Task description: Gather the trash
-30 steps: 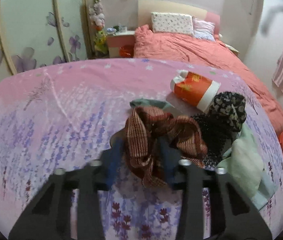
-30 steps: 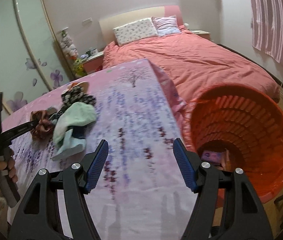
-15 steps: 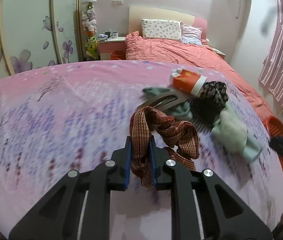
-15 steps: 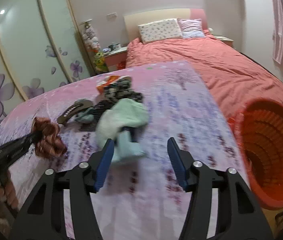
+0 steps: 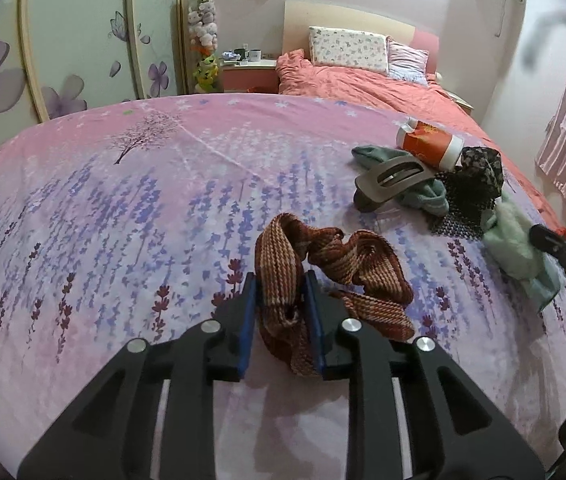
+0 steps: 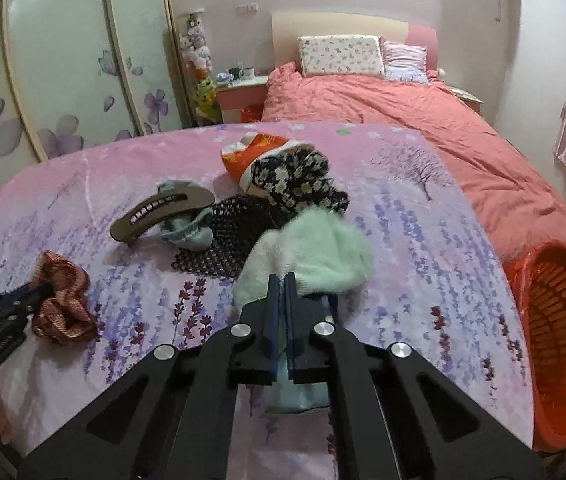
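Left wrist view: low over lavender-print cloth (image 5: 131, 216), close behind own fingers, facing bed headboard (image 5: 347, 20) at 12 o'clock. Right wrist view: similar height, same heading, headboard (image 6: 339, 26) at 12 o'clock, orange basket (image 6: 563, 312) at 3 o'clock. Shared: brown striped cloth (image 5: 335, 264) (image 6: 63, 304), grey clip (image 5: 395, 176) (image 6: 159, 208), orange cup (image 5: 429, 142) (image 6: 251, 152), wardrobe, pillows. Each view catches other gripper at frame edge.

Striped scarf (image 5: 335, 264): you see ribbed, coarse brown knit.
Mint cloth (image 6: 315, 256): fluffy, soft pile.
Your gripper fingers (image 5: 249, 312): matt black plastic, blue pads.
Laundry basket (image 6: 563, 320): glossy orange plastic lattice.
Tablecloth (image 5: 123, 208): smooth printed fabric.
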`<act>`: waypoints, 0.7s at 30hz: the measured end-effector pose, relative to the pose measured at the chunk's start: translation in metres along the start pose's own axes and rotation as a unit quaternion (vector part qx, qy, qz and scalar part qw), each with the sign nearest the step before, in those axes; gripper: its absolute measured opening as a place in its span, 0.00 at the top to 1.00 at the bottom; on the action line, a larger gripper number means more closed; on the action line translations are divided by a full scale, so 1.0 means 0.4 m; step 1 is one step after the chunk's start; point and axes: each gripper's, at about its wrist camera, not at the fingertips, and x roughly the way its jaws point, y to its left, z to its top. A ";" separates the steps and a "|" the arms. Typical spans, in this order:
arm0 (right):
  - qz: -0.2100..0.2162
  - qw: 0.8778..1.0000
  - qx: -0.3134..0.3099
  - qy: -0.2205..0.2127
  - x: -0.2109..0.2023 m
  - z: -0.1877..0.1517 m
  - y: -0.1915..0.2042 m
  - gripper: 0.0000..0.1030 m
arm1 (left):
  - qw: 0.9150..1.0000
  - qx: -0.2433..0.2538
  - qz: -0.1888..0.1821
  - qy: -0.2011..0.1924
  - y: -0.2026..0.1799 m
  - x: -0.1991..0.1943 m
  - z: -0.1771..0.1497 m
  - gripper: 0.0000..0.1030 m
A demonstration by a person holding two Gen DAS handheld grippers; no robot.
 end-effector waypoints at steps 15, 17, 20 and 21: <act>-0.037 0.997 0.067 -0.022 -0.103 -0.025 -0.153 0.97 | 1.000 -0.004 -0.001 -0.003 -0.004 0.020 -0.001 0.60; -0.031 0.997 0.068 -0.002 -0.083 -0.047 -0.165 0.96 | 1.000 -0.008 -0.003 -0.004 0.000 0.019 -0.002 0.53; -0.031 0.997 0.071 0.009 -0.066 -0.064 -0.170 0.75 | 1.000 -0.013 -0.004 -0.010 0.006 0.011 -0.005 0.39; -0.032 0.997 0.071 0.010 -0.064 -0.068 -0.173 0.68 | 1.000 -0.012 -0.004 -0.013 0.007 0.008 -0.005 0.36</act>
